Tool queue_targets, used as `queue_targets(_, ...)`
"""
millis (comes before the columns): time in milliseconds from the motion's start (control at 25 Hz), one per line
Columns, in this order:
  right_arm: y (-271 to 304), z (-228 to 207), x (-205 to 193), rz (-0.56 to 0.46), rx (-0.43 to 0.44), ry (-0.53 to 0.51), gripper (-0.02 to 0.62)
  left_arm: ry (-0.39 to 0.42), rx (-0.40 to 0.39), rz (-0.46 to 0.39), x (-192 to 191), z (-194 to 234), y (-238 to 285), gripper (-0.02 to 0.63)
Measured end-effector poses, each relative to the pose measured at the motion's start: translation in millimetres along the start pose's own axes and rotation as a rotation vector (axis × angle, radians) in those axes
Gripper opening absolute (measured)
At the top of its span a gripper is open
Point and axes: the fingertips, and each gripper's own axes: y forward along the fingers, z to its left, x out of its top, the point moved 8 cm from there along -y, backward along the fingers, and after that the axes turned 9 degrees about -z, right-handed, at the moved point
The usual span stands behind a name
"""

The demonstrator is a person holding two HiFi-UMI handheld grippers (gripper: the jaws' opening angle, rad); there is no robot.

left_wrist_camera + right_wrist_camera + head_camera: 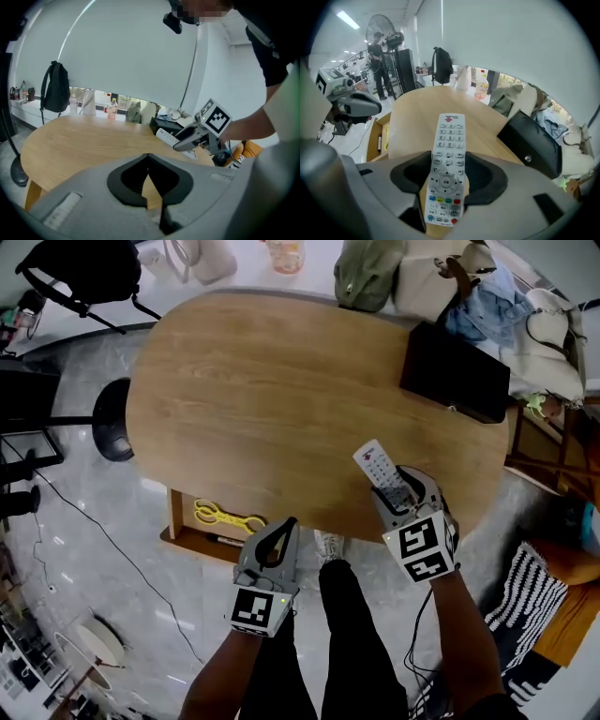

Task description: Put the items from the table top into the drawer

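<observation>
2 hands busy here. Drawer (174, 512) hangs open under the table (281, 399), with the left gripper (289, 525) pinched closed on nothing just beside it. Right gripper (394, 491) clamps the remote (377, 465), long axis toward 11 o'clock, and the drawer's at its 9 o'clock.

White remote (447, 159), buttons up, clamped in right gripper (397, 491), tilted over table's (281, 399) near-right edge. Wooden drawer (174, 512) open at near left, holding yellow scissors (228, 517) and a dark pen (222, 540).
</observation>
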Motion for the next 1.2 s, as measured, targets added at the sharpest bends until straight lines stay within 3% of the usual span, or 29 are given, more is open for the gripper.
queue_targets(560, 47.3, 196.4, 65.5, -0.05, 0.175, -0.168, 0.225, -0.096, 0.191, -0.032, -57.3, 94.8, -134.1, 0.018)
queue_targets(920, 99.8, 309.2, 47.3, 0.007, 0.298, -0.241, 0.225, -0.157, 0.29, -0.022, -97.9, 138.9, -219.1, 0.018)
queue_targets(1200, 158.9, 355.6, 27.6, 0.046, 0.323, -0.338, 0.225, -0.197, 0.334, -0.036, -126.3, 163.5, -260.7, 0.017)
